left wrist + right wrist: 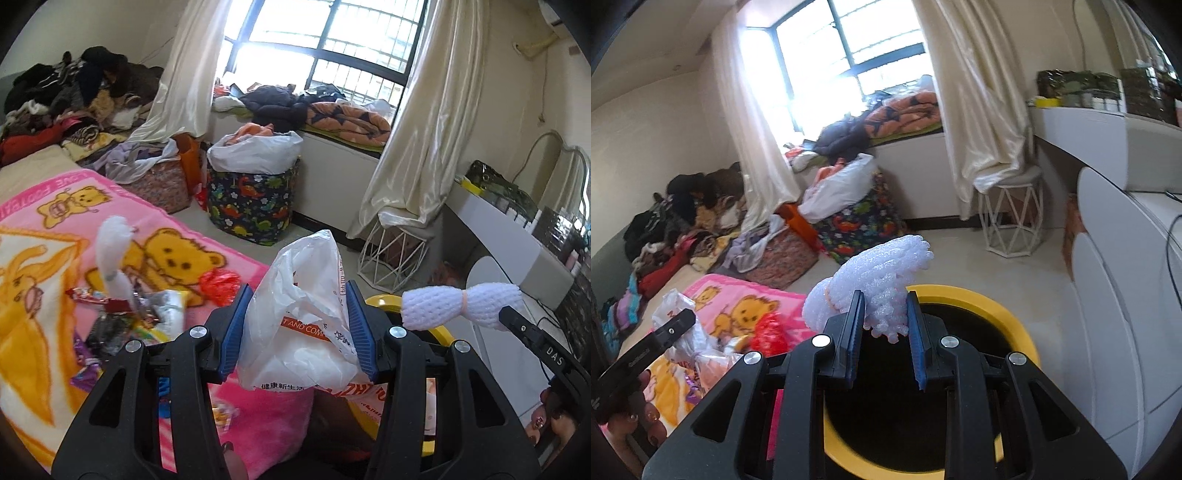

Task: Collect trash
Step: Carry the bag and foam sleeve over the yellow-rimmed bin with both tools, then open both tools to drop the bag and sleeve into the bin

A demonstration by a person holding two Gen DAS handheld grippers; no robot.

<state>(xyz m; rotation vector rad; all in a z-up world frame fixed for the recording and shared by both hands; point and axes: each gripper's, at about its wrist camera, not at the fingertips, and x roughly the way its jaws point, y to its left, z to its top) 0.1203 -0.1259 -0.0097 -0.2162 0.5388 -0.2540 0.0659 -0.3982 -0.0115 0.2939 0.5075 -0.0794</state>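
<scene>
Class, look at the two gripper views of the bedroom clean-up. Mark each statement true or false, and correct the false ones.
1. The left gripper is clamped on a white plastic bag. True.
2. The right gripper is empty. False: it grips white foam netting.
3. The bin with the yellow rim is directly below the right gripper. True.
4. The bear blanket is blue. False: it is pink, with yellow bears.
5. All the trash is off the blanket. False: wrappers and a red bag lie on it.
6. A dinosaur-print basket stands by the window ledge. True.
</scene>
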